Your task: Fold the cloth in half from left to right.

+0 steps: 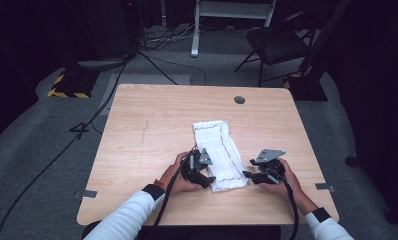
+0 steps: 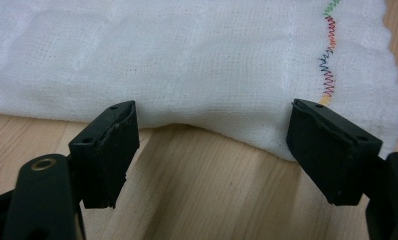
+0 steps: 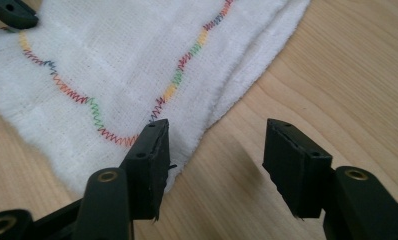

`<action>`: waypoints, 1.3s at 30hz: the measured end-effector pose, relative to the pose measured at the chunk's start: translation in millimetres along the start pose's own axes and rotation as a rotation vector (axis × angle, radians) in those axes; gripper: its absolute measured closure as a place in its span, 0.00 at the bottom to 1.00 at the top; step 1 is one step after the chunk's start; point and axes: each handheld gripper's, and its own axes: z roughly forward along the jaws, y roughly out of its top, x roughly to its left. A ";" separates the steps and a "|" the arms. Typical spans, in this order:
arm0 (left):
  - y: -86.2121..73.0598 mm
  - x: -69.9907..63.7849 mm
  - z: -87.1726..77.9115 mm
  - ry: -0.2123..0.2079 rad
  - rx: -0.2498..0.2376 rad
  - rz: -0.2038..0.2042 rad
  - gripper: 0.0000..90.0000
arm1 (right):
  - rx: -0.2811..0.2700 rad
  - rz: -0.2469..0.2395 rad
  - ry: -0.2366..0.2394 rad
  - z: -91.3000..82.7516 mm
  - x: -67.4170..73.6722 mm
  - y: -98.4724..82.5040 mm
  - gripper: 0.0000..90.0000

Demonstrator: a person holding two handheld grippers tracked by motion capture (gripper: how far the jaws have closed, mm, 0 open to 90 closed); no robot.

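both tools sit at the near end of the cloth (image 1: 220,150), one on each side. left tool (image 1: 203,176) has its jaws spread wide and holds nothing; in the left gripper view the cloth's long edge (image 2: 207,125) lies just ahead of the tips, running across between them, with bare surface (image 2: 202,190) inside the gap. right tool (image 1: 251,175) is also spread wide and empty; in the right gripper view one jaw lies at or over the cloth's near corner (image 3: 152,135) by the coloured zigzag stitching (image 3: 182,70), whether touching i cannot tell, while the other jaw stands over bare wood, clear of the cloth.

cloth is a folded white strip lying flat on the surface (image 1: 152,125), a little right of the middle. its long axis runs away from the person, leaning slightly so the far end sits further left than the near end. its near short edge lies between the two tools.

the relation that matters, as i judge it: each tool faces inward across the narrow width, so the cloth lies to the right of the left tool and to the left of the right tool. both are about equally near. a short inward push would probably bring an edge between each pair of jaws for a grasp at the two near corners.
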 end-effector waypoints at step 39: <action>4.4 54.3 -40.8 0.101 -0.119 -0.134 0.25 | -0.125 0.051 -0.030 -4.6 -22.7 51.9 0.46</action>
